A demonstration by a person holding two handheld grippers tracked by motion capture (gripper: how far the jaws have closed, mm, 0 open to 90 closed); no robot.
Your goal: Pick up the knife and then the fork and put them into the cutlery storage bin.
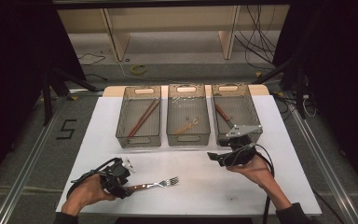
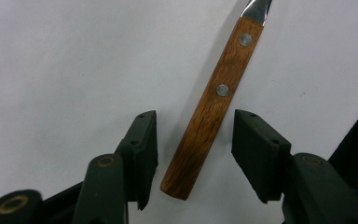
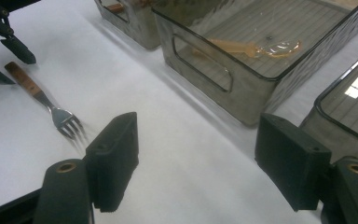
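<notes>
A fork (image 1: 156, 184) lies flat on the white table (image 1: 191, 186), at about 7 o'clock in the high view, tines toward 3 o'clock and wooden handle toward 9. The left gripper (image 1: 129, 188) sits at the handle's end. In the left gripper view the handle (image 2: 209, 109) runs from 6 toward 1 o'clock between the two jaws, with a gap on each side: the jaws straddle it but are not yet pressed on it, so this claw is released.

The right gripper (image 1: 214, 157) hovers at about 4 o'clock in the high view, just before the right bin (image 1: 251, 122), jaws wide apart and nothing between them. Its own view shows the fork at 9 o'clock and the middle bin (image 3: 214, 70) at 1 o'clock.

Three bins stand in a row at 12 o'clock; the left bin (image 1: 121, 126) holds chopsticks (image 1: 143, 117).
</notes>
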